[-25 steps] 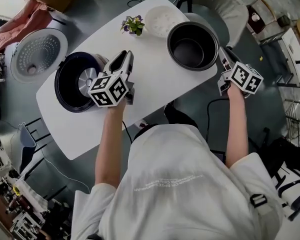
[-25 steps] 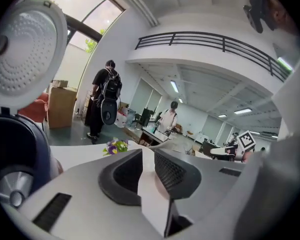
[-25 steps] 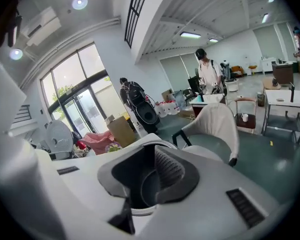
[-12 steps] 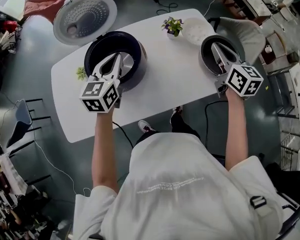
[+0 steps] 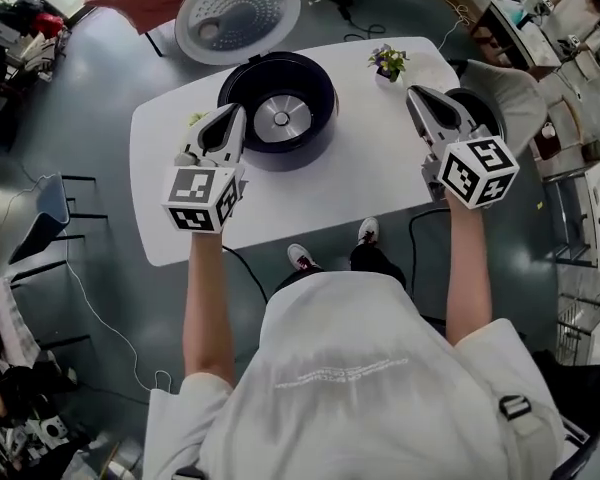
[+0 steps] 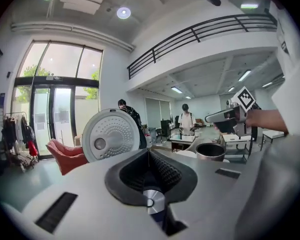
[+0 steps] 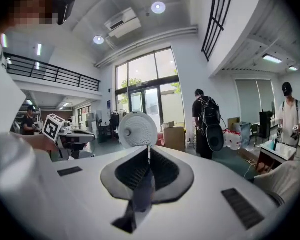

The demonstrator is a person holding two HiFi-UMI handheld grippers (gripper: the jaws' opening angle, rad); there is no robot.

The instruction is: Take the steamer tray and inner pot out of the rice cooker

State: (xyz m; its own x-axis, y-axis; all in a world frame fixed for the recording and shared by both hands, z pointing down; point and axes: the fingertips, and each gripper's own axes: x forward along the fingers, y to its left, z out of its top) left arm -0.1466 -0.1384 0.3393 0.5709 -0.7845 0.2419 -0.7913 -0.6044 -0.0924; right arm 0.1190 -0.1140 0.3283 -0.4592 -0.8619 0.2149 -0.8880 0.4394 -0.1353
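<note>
Bearing rice cooker [image 5: 278,118]: white table [image 5: 290,198], grey floor [image 5: 100,98]

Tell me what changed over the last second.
Both grippers lifted away and closed their jaws on nothing. The left gripper left the cooker rim, and the right gripper left the side of the pot. The cooker, pot and plant stayed where they were on the table.
</note>
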